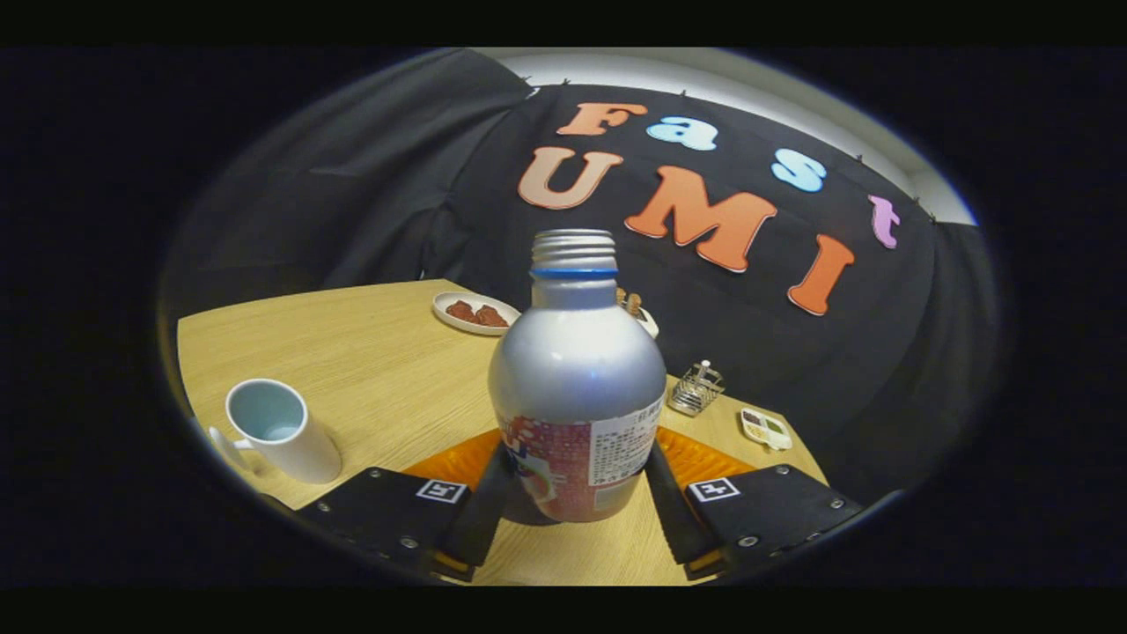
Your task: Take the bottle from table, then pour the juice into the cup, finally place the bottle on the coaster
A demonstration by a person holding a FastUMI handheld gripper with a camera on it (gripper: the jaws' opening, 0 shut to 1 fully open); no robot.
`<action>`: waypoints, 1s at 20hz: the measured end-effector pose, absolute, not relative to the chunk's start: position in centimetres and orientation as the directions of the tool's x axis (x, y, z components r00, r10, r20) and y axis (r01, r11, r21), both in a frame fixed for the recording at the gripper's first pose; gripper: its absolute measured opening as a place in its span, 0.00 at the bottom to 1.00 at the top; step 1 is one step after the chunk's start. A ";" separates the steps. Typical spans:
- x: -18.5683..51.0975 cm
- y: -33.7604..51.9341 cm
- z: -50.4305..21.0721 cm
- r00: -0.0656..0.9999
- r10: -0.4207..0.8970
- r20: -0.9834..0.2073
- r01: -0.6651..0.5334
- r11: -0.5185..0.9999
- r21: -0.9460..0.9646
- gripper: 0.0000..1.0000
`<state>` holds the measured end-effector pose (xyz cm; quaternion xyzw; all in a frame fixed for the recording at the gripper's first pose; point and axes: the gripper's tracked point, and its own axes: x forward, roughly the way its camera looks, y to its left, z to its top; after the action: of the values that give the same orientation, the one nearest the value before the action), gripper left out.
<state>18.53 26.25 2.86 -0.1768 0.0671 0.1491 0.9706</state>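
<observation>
Both fingers of our gripper (577, 502) clamp the capless silver metal bottle (577, 396) upright above the orange coaster (704, 458) — a hasty swing toward the white ceramic cup (280, 431) risks spilling juice.

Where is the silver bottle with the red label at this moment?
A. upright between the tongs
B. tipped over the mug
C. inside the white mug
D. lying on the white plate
A: the silver bottle with the red label stands upright, uncapped, with the tongs pressing on both sides of its label.
</observation>
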 end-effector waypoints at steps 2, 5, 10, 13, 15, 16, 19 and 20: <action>19.5 26.1 1.0 0.936 0.283 -0.211 -0.329 0.914 -0.237 0.76; 21.3 25.3 -0.8 0.932 0.280 -0.228 -0.322 0.931 -0.174 0.77; 22.2 25.7 -3.8 0.910 0.320 -0.265 -0.352 0.933 -0.081 0.77; 22.2 25.5 -4.1 0.906 0.337 -0.257 -0.361 0.931 -0.051 0.77; 22.2 25.4 -4.1 0.905 0.343 -0.251 -0.362 0.932 -0.031 0.77; 22.1 25.3 -4.1 0.906 0.345 -0.244 -0.361 0.932 -0.022 0.77; 21.7 24.8 -4.3 0.909 0.347 -0.230 -0.357 0.934 -0.002 0.78; 21.7 24.7 -4.3 0.910 0.347 -0.225 -0.353 0.935 0.012 0.78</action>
<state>21.72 24.73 -4.30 -0.0144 0.1126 0.1791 0.9773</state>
